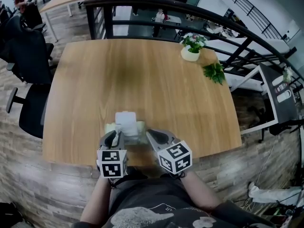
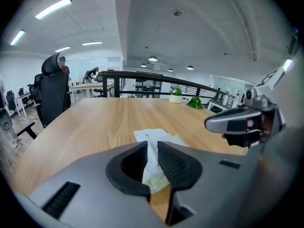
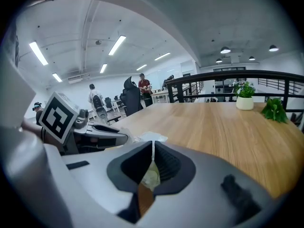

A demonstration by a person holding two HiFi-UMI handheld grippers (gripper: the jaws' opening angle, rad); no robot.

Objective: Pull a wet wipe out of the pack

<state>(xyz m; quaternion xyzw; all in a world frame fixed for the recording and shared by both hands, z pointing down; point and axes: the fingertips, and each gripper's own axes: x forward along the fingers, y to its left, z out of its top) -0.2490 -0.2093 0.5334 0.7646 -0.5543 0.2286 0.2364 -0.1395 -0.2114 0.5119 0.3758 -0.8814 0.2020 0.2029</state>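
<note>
Wet wipe (image 2: 150, 136) sticks up white out of the pack (image 1: 139, 127), right between the jaws of the left claw (image 2: 152, 146), which are closed on it. Just to that claw's right, the right claw (image 3: 153, 147) is clamped tight on the pack's pale edge. The pack lies on the table (image 1: 142, 70) at the tips of both claws.

Your left claw (image 1: 117, 137) and right claw (image 1: 148, 133) covered most of the pack (image 1: 139, 127) under their tips. The wet wipe (image 2: 152, 158) was hidden at its lower end between the left claw's pads.
</note>
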